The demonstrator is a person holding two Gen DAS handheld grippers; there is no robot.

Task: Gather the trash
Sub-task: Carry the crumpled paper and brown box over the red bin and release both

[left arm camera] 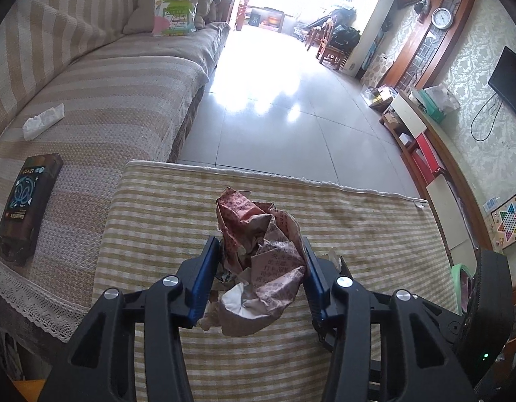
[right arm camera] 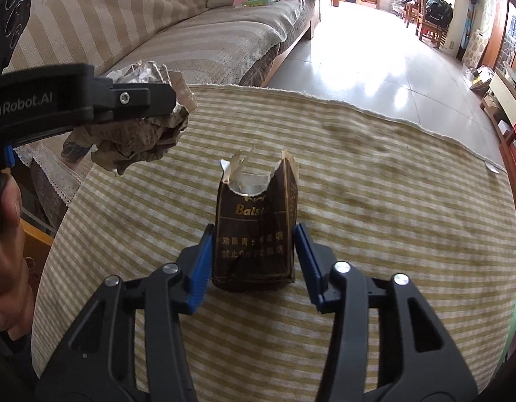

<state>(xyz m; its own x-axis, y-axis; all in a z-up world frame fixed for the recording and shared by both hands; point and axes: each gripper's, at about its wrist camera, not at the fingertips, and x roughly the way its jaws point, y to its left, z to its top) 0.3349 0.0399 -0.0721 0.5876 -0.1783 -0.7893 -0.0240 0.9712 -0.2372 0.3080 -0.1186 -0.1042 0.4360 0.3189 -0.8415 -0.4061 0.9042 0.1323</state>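
A crumpled ball of reddish printed paper (left arm camera: 264, 261) hangs above the striped tablecloth (left arm camera: 375, 234), with my left gripper (left arm camera: 259, 239) shut on it between both blue pads. The right wrist view shows the same paper ball (right arm camera: 140, 147) at upper left, held by the left gripper (right arm camera: 167, 100), which is seen from the side. A torn-open dark brown cigarette pack (right arm camera: 254, 207) lies on the cloth (right arm camera: 391, 207). My right gripper (right arm camera: 254, 229) is shut on its lower half, a pad against each side.
A striped sofa (left arm camera: 107, 77) runs along the left with a white tissue (left arm camera: 43, 122), a dark box (left arm camera: 26, 197) and a colourful bag (left arm camera: 174, 15) on it. A person's hand (right arm camera: 6, 234) holds the left gripper. Past the table's far edge is tiled floor (left arm camera: 274, 107), with a TV shelf at the right.
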